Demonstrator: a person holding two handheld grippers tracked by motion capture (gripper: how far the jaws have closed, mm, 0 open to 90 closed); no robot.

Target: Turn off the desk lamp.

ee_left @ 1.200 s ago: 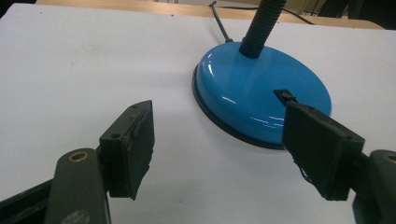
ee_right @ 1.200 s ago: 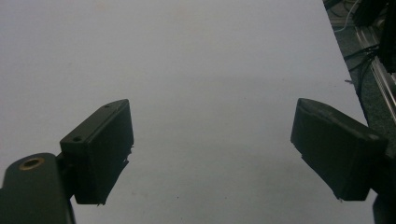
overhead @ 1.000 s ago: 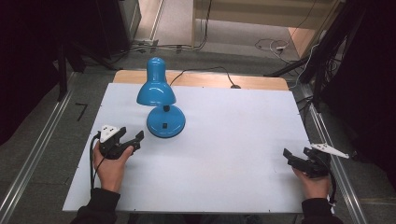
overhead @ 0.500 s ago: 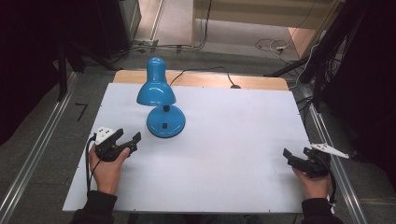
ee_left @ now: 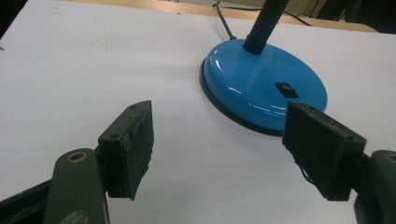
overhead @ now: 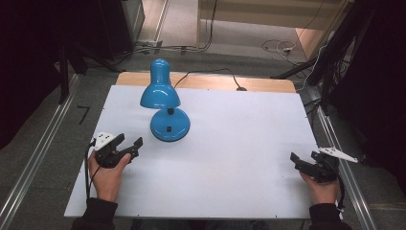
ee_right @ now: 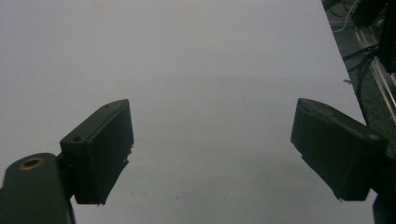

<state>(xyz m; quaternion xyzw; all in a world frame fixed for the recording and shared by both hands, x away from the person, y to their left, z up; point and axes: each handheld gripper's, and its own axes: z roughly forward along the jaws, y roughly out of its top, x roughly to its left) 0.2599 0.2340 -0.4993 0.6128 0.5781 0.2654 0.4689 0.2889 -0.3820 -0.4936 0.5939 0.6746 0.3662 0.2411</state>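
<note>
A blue desk lamp (overhead: 163,108) stands on the white table (overhead: 230,143) toward its far left part, round base flat on the surface, shade tilted over it, and its cord (overhead: 210,75) running off behind it to the far edge. The left gripper (overhead: 130,147) sits just in front of the lamp's base and a little to its left, near but not touching it; its jaws stand wide apart with nothing between them but bare table, and in the left gripper view the base (ee_left: 264,91) lies just past the right-hand jaw, with the small black switch (ee_left: 286,89) on top facing the gripper. The right gripper (overhead: 302,162) rests well apart from the lamp, at the near right corner of the table, jaws likewise spread wide and empty, pointed out across blank white surface. So the work on the lamp looks barely begun: the left hand appears lined up for a reach, but nothing is gripped, pressed or shifted yet, and whatever is to be done with the lamp is all still ahead. From the left gripper view the shade is cut off above the ribbed neck (ee_left: 266,21); whether the lamp is lit is hard to judge, though it seems unlit.
</note>
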